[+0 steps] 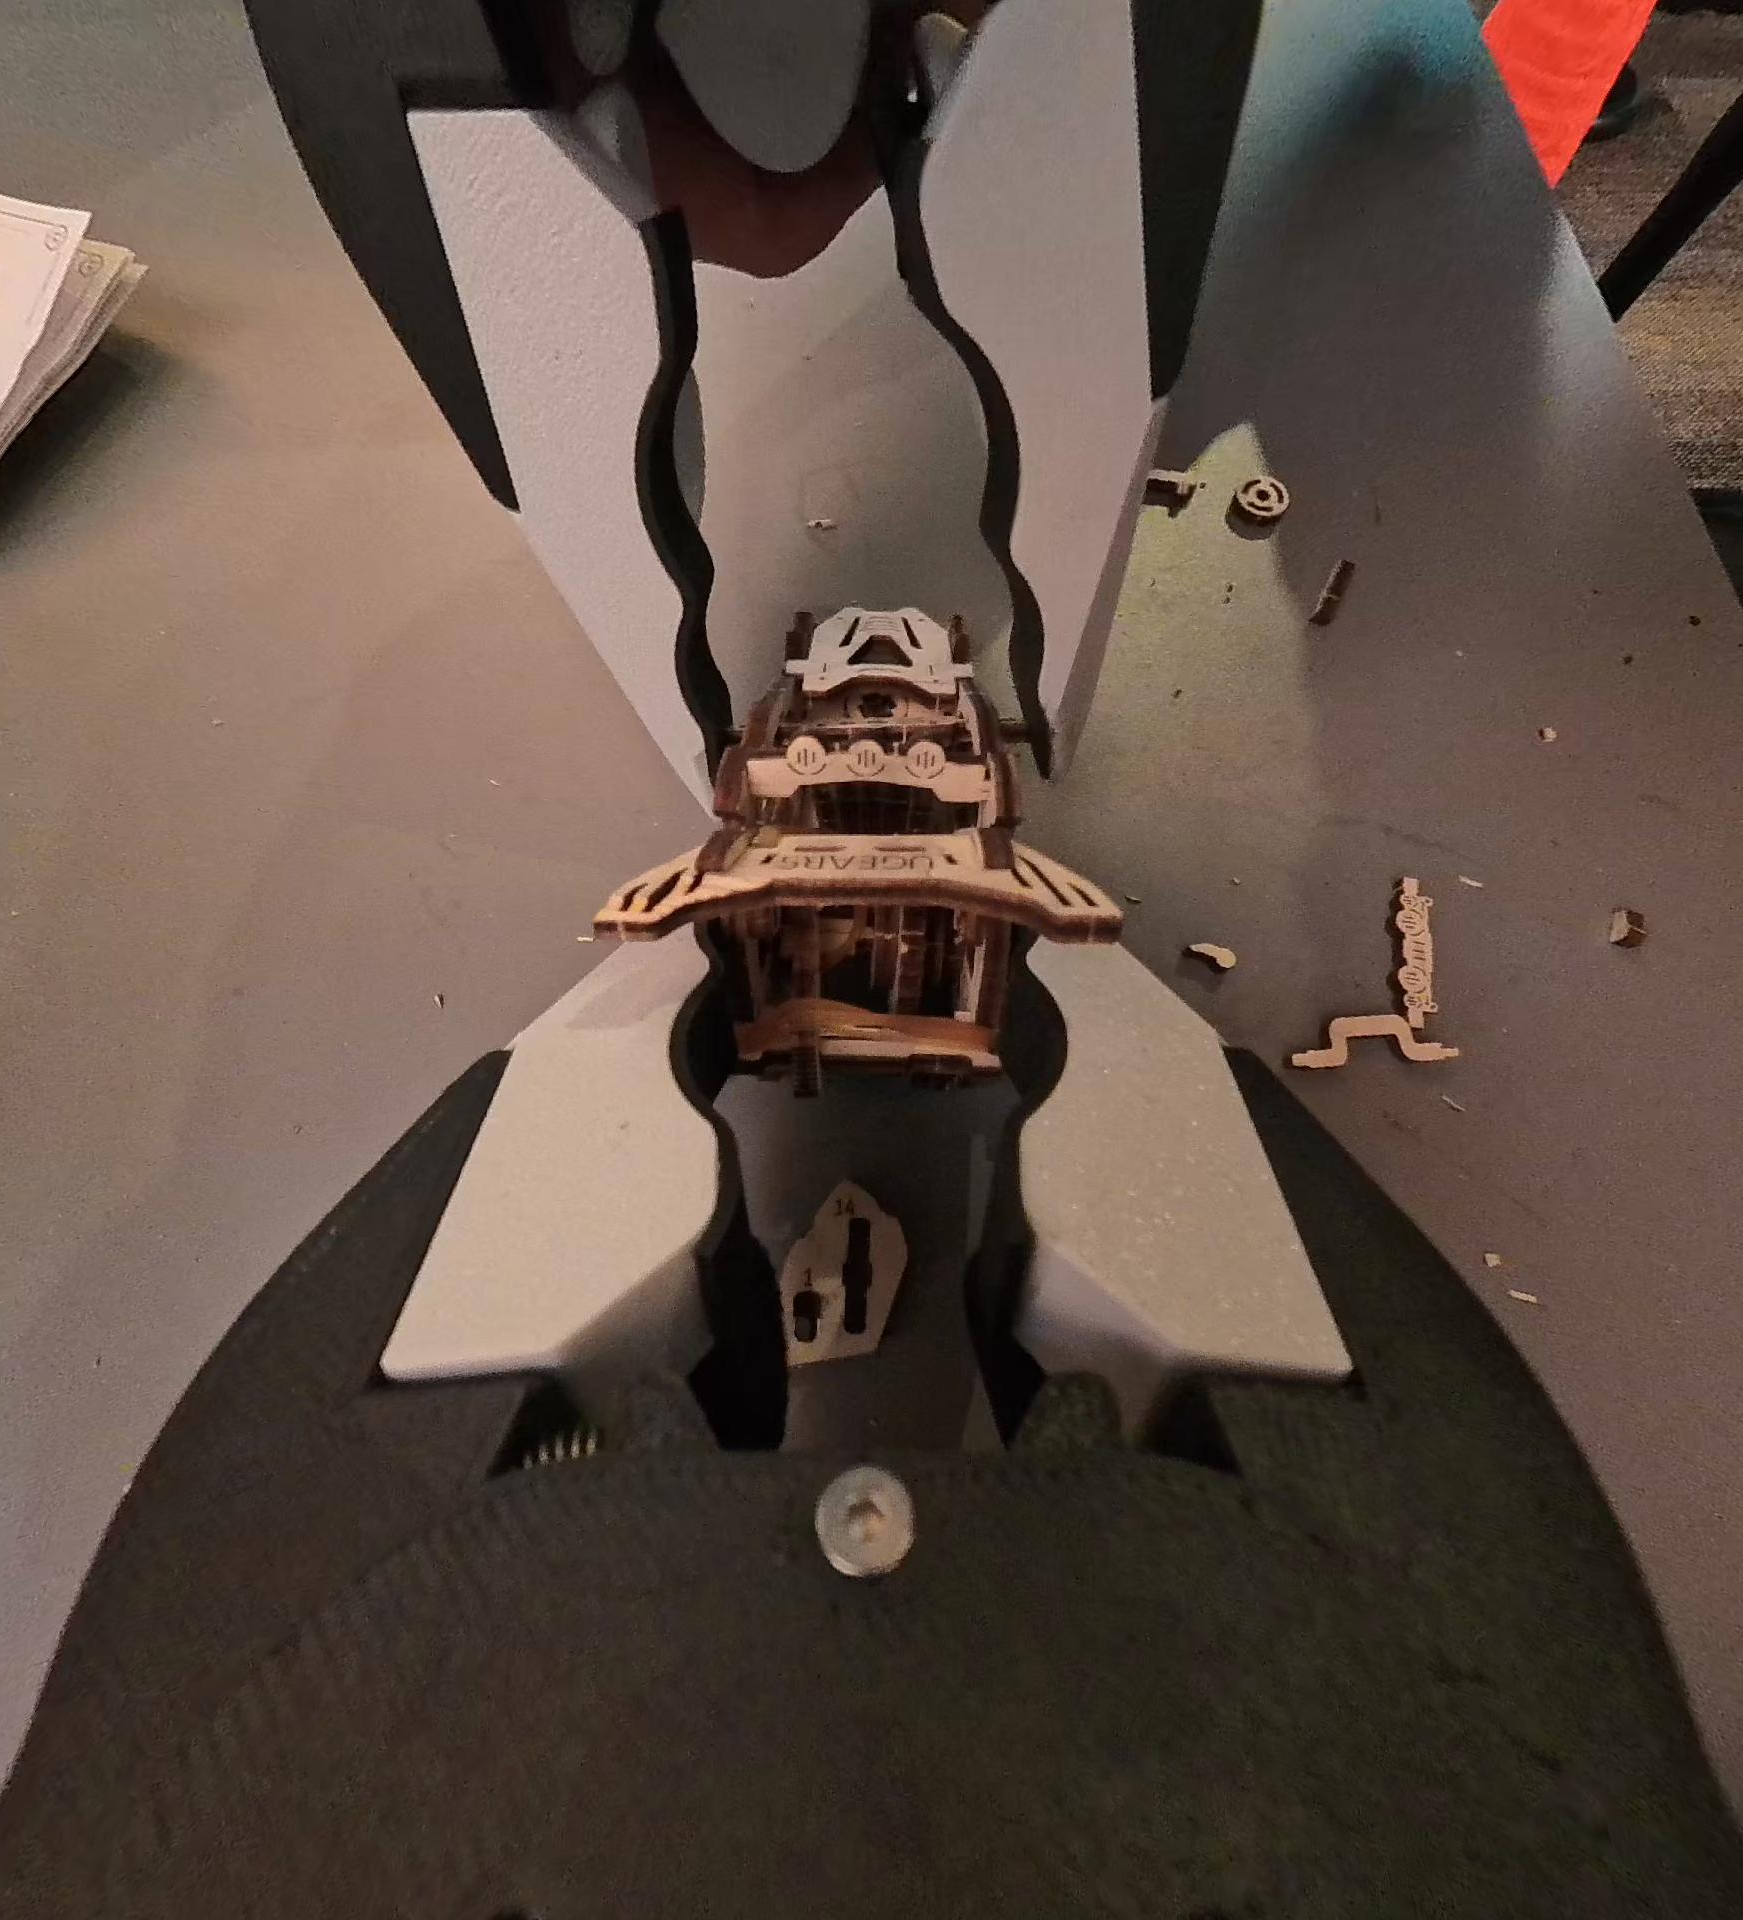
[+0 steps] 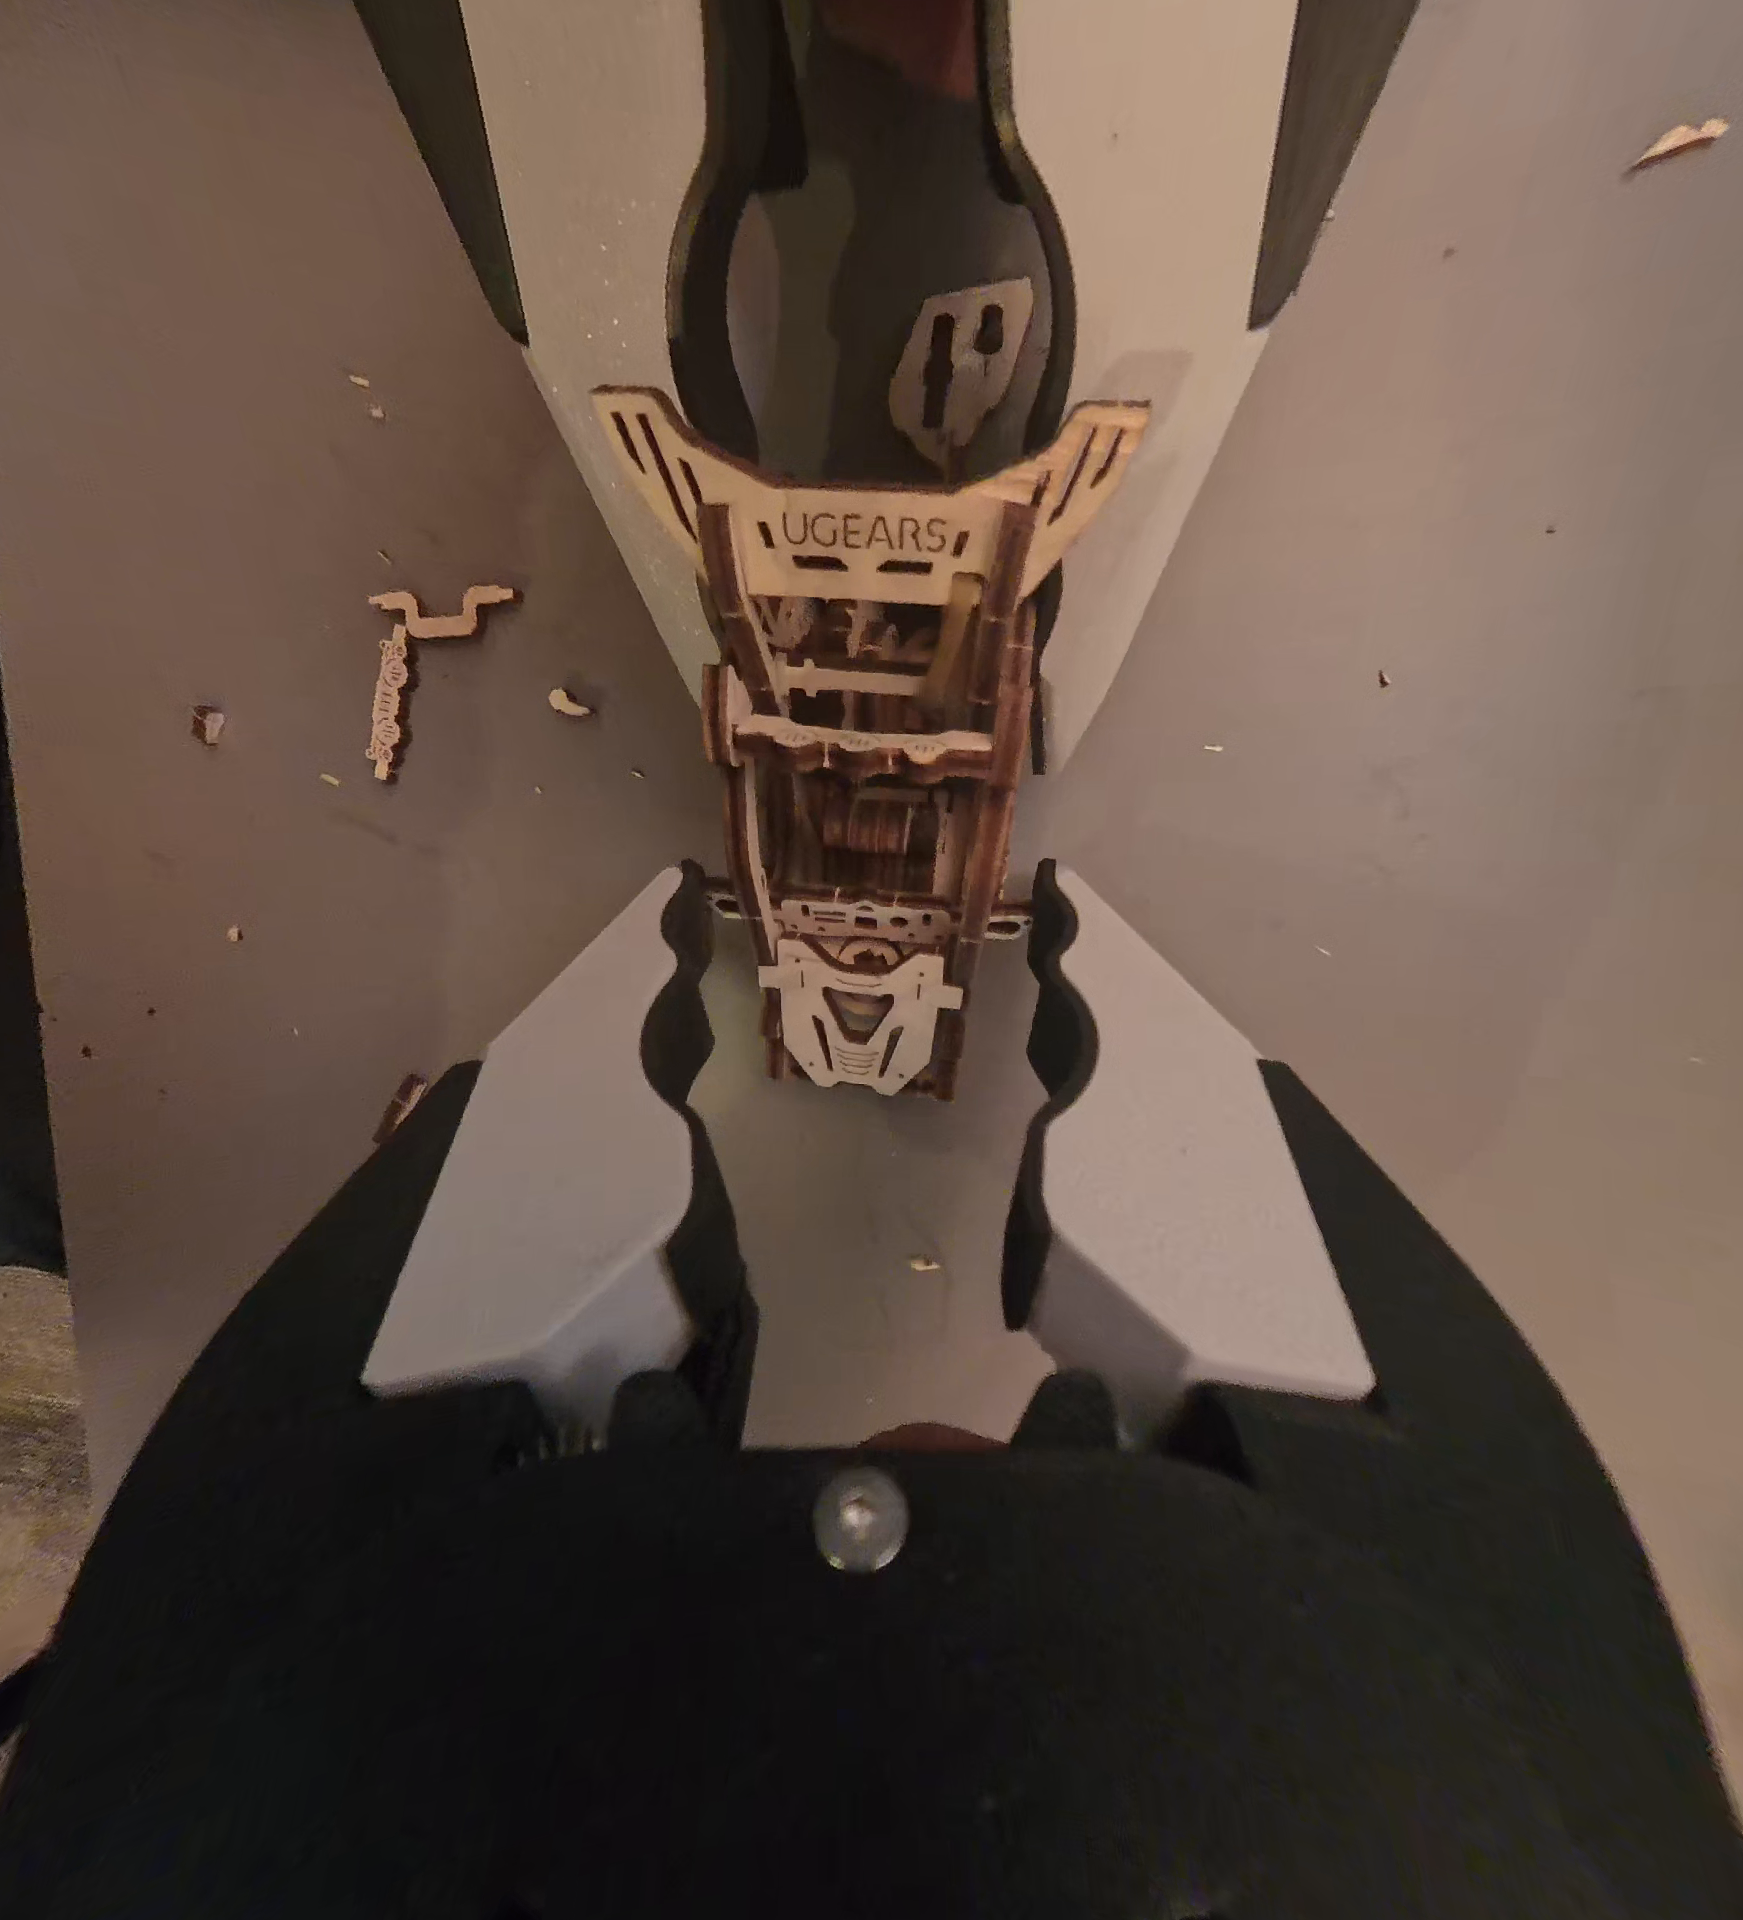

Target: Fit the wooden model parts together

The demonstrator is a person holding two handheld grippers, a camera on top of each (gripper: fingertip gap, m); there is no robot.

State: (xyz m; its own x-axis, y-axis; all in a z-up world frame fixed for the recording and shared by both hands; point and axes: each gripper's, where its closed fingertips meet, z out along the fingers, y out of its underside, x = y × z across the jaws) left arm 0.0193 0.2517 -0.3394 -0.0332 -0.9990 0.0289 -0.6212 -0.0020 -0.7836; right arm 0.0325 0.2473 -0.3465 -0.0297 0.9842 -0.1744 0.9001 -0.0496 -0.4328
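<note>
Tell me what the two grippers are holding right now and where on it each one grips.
The left gripper clamps the wooden model car at its winged end. The right gripper brackets the side pegs at the opposite end; contact cannot be told.

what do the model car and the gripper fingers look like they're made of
The model car looks like thin laser-cut plywood: pale matt faces, dark burnt-brown edges, slotted layers. The gripper fingers look like matt light-grey plastic with finely speckled faces, lined by wavy black pads, likely rubber or foam.
</note>
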